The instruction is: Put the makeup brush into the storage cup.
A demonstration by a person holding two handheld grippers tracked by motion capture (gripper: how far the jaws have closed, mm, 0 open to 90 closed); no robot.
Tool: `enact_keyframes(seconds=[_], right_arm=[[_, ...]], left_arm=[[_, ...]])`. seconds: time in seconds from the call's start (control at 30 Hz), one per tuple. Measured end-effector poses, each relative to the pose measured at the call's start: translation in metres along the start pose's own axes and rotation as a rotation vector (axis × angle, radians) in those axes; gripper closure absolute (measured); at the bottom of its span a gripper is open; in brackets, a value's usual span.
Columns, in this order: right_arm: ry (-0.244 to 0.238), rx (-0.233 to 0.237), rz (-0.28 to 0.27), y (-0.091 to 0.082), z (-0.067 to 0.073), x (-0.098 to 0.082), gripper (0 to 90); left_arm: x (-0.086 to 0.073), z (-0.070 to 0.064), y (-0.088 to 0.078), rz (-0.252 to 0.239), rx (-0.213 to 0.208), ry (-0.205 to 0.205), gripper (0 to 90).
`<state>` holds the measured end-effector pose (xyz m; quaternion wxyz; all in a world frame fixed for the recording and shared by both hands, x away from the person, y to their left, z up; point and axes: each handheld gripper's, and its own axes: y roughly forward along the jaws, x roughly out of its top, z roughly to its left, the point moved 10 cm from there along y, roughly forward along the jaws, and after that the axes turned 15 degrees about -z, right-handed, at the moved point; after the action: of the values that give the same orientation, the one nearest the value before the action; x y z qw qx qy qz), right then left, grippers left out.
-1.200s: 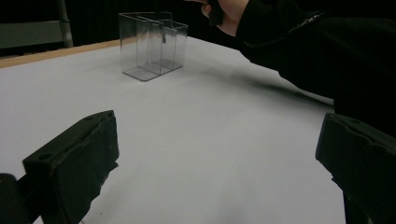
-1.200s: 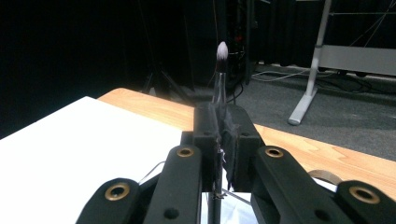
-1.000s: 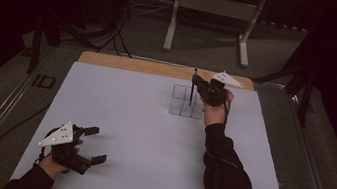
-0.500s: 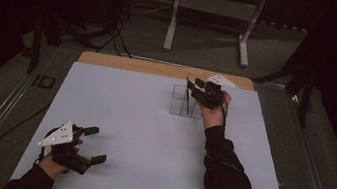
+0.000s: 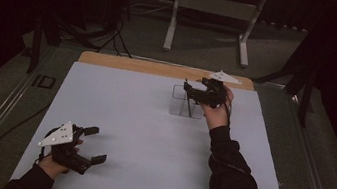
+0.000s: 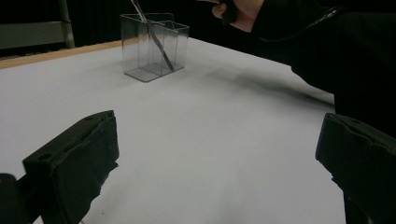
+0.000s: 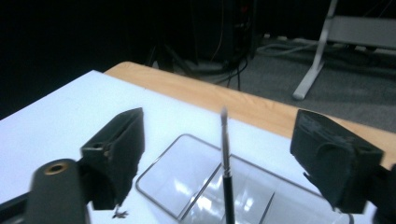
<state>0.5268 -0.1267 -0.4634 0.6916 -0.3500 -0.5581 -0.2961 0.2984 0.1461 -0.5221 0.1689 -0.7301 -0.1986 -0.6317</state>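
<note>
Since a second ago, the right gripper (image 5: 195,95) has let go: its jaws have just been opening, and the pen (image 5: 188,105) that stood upright between them now leans inside the clear organizer (image 5: 186,102), free of the pads. From the high view, that organizer sits near the far edge of the white table (image 5: 140,136), with the right gripper just above and right of it, jaws wide; the left gripper (image 5: 91,143) rests well apart from the organizer at the near left, its jaws spread and holding nothing. Along the left gripper view, both black jaws frame bare tabletop, and the organizer (image 6: 154,45) stands far ahead with the pen (image 6: 156,39) slanting across one compartment. Looking through the right gripper view, the pen (image 7: 225,154) rises between the parted jaws without touching either, its long axis nearly upright and its tip toward the camera, while the organizer (image 7: 187,182) lies just below. By my judgement the right hand is far nearer, and it should lift straight away along that axis.
</note>
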Motion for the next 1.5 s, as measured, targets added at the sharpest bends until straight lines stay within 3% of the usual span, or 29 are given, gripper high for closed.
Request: enact_keyframes(seconds=[0.03, 0.07, 0.27, 0.53, 0.8, 1.17, 1.3, 1.5], right_arm=[[0.0, 0.0, 0.0, 0.0, 0.0, 0.0, 15.1], [0.009, 0.035, 0.017, -0.004, 0.004, 0.001, 11.0], [0.037, 0.076, 0.061, -0.016, 0.012, 0.0, 11.0], [-0.031, 0.102, 0.065, -0.034, 0.024, 0.003, 11.6], [-0.026, 0.147, 0.07, -0.054, 0.033, 0.0, 13.9], [-0.03, 0.168, 0.058, -0.076, 0.041, -0.005, 16.9], [-0.013, 0.203, 0.072, -0.083, 0.047, -0.011, 15.8], [-0.025, 0.227, 0.077, -0.099, 0.052, -0.014, 14.5]], left_arm=[[0.0, 0.0, 0.0, 0.0, 0.0, 0.0, 0.7], [0.0, 0.0, 0.0, -0.001, 0.0, 0.0, 0.7], [0.0, 0.0, 0.0, 0.0, 0.001, 0.0, 0.7], [0.0, -0.001, 0.0, 0.002, 0.0, 0.0, 0.7], [-0.001, -0.002, 0.0, 0.003, 0.001, -0.002, 0.7], [-0.001, -0.003, 0.0, 0.006, -0.003, 0.0, 0.7], [-0.001, -0.002, 0.0, 0.006, -0.002, -0.001, 0.7], [-0.001, -0.003, 0.0, 0.006, -0.003, 0.0, 0.7]])
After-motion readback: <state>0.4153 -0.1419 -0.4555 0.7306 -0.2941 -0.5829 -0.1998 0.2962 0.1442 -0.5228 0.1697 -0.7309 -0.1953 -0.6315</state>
